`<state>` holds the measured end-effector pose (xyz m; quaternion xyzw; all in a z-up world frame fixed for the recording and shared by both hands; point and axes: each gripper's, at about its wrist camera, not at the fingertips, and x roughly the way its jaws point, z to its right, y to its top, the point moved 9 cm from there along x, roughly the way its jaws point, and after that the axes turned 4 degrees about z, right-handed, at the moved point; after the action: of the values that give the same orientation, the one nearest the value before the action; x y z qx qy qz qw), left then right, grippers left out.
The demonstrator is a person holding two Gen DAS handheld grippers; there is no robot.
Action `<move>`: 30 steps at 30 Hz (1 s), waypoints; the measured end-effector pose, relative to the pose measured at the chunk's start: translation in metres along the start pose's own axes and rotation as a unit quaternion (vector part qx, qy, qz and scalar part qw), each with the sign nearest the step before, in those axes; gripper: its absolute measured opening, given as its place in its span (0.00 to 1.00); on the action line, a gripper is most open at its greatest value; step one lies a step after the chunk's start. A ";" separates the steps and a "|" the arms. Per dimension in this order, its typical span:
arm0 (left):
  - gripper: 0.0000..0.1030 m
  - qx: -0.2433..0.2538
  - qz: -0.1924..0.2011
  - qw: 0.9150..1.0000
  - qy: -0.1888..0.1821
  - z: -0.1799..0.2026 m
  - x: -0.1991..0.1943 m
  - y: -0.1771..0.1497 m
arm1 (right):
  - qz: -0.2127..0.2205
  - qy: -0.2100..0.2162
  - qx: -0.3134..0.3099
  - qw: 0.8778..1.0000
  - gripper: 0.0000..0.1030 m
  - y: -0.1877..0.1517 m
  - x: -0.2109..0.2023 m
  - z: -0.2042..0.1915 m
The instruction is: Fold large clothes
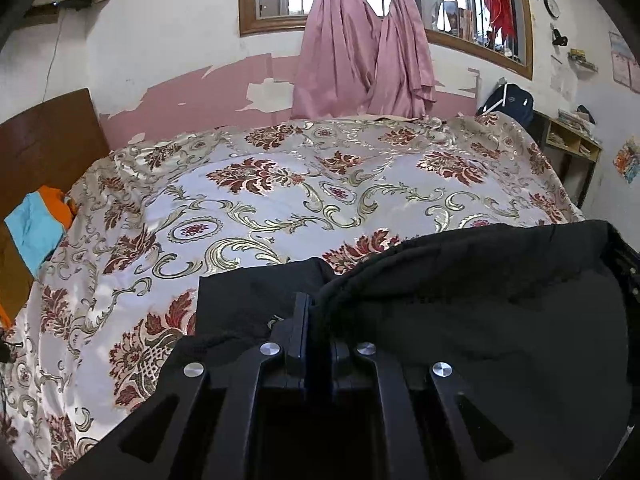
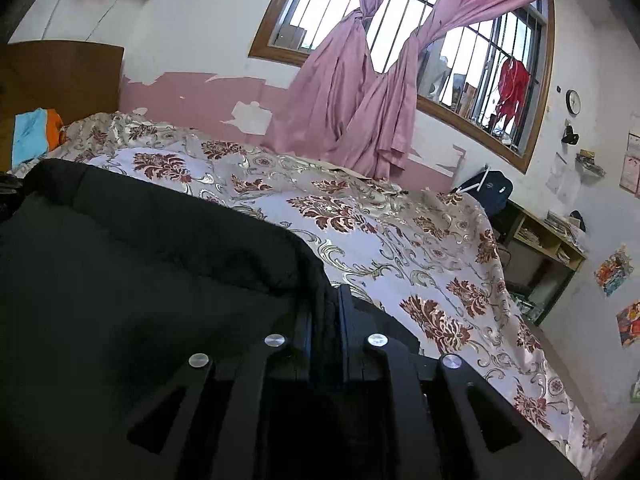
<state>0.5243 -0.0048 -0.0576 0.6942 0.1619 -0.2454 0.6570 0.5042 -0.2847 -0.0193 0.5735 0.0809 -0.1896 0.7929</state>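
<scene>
Left wrist view: your black garment stretches off to the right, toward your other hand, low over the floral bedspread. The left gripper is pinched tight on one edge, and the right gripper looks nearly closed on the opposite edge, so the cloth's long axis runs hand to hand.

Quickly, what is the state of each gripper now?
Left gripper: shut on the black garment.
Right gripper: shut on the same garment.
</scene>
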 end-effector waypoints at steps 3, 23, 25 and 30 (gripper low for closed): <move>0.10 -0.005 -0.004 1.000 -0.005 -0.002 -0.001 0.001 | 0.013 0.003 0.003 1.000 0.38 0.004 -0.007 0.000; 0.97 -0.014 0.129 0.991 -0.047 0.009 -0.134 -0.005 | 0.086 0.068 0.061 0.992 0.95 -0.002 -0.117 0.009; 0.98 -0.004 0.127 0.990 -0.061 0.017 -0.146 -0.025 | 0.073 0.078 0.055 0.993 0.95 -0.018 -0.133 0.006; 0.98 0.030 0.091 0.992 -0.084 0.042 -0.154 -0.081 | 0.010 0.115 0.059 0.992 0.95 -0.080 -0.163 -0.004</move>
<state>0.3472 -0.0247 -0.0407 0.7021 0.0349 -0.2469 0.6670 0.3237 -0.2687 -0.0349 0.6383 0.1547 -0.1192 0.7446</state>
